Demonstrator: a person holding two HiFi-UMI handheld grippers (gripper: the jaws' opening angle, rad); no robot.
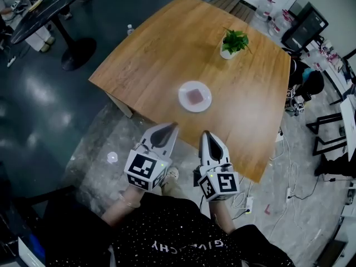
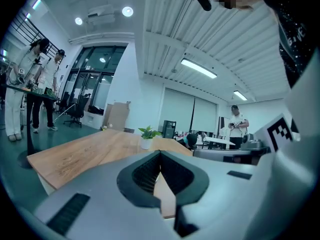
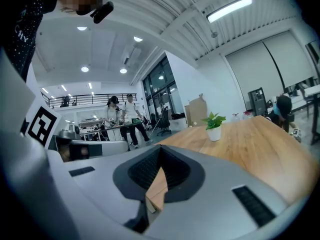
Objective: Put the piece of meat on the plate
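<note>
I'm at a wooden table (image 1: pixel 167 43) on dark glossy floor (image 1: pixel 33 115); black round table (image 1: pixel 47 4) beyond, tall windows (image 2: pixel 95 86), strip lights (image 2: pixel 199 68).

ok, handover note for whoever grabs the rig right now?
Left gripper: fingers shut, empty, held at the near edge of the table.
Right gripper: fingers shut, empty, beside the left one.
Things: the piece of meat lies on the white plate, mid-table; a potted plant stands beyond it.
Done: meat looks placed on the plate, both grippers clear of it.
Left: nothing apparent; just confirm the meat sits fully on the plate.
</note>
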